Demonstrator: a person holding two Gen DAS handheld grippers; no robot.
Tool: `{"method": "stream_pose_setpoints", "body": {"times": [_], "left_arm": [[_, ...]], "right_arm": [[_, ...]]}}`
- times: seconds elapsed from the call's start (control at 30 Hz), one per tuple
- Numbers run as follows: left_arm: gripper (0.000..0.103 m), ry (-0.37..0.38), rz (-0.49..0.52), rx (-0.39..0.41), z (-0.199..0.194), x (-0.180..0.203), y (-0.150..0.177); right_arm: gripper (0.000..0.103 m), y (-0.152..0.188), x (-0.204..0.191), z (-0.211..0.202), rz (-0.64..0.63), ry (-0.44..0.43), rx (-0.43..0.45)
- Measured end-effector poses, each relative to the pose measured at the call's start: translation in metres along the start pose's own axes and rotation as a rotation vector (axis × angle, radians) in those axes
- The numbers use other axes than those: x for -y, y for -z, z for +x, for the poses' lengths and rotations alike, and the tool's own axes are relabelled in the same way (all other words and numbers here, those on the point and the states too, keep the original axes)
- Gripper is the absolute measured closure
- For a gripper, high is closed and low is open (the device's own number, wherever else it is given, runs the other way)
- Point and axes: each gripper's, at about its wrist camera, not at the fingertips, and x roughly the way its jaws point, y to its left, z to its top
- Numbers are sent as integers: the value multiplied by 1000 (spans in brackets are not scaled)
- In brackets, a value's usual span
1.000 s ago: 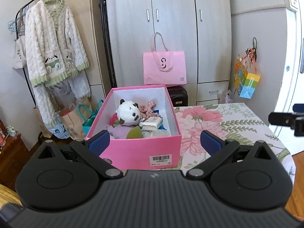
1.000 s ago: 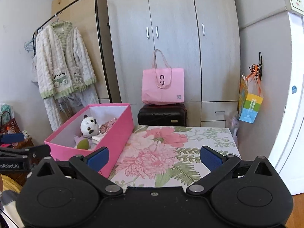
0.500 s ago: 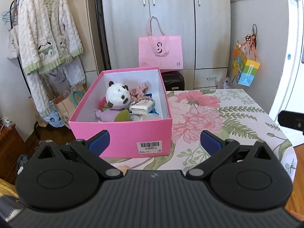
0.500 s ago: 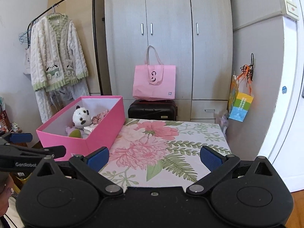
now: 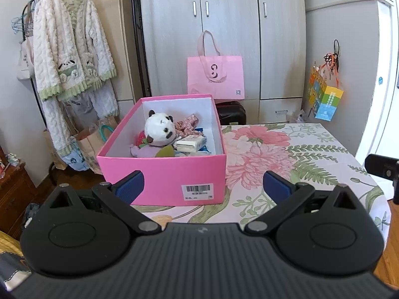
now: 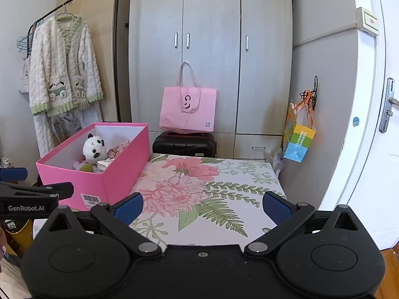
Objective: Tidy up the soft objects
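A pink box (image 5: 164, 174) stands on the left part of a floral-cloth table (image 5: 286, 154). Inside it lie a panda plush (image 5: 158, 127), a pink patterned fabric piece (image 5: 187, 123), a white packet (image 5: 190, 143) and other soft items. My left gripper (image 5: 203, 185) is open and empty, held in front of the box. My right gripper (image 6: 202, 205) is open and empty over the table's near edge, right of the box (image 6: 99, 172). The panda plush (image 6: 93, 148) also shows in the right wrist view.
A wardrobe (image 6: 209, 49) stands behind the table, with a pink tote bag (image 6: 188, 111) on a black suitcase (image 6: 184, 145). A fluffy robe (image 5: 69, 49) hangs on a rack at left. A colourful gift bag (image 5: 325, 98) hangs on the right wall.
Both grippers have pulled back and risen from the box, so box and table sit lower and farther in view. Both stay open and empty. Box contents have not moved.
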Motion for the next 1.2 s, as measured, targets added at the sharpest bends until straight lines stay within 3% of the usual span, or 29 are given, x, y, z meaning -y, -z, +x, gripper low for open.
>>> {"method": "stream_pose_setpoints", "body": {"times": [0.23, 0.63, 1.2], "left_arm": [[0, 11, 10, 16, -5, 3, 3], [0, -28, 0, 36, -3, 2, 11], [0, -10, 25, 54, -12, 1, 14]], "right_arm": [[0, 5, -6, -1, -28, -24, 3], [0, 9, -4, -2, 7, -13, 22], [0, 13, -5, -6, 15, 13, 53]]}}
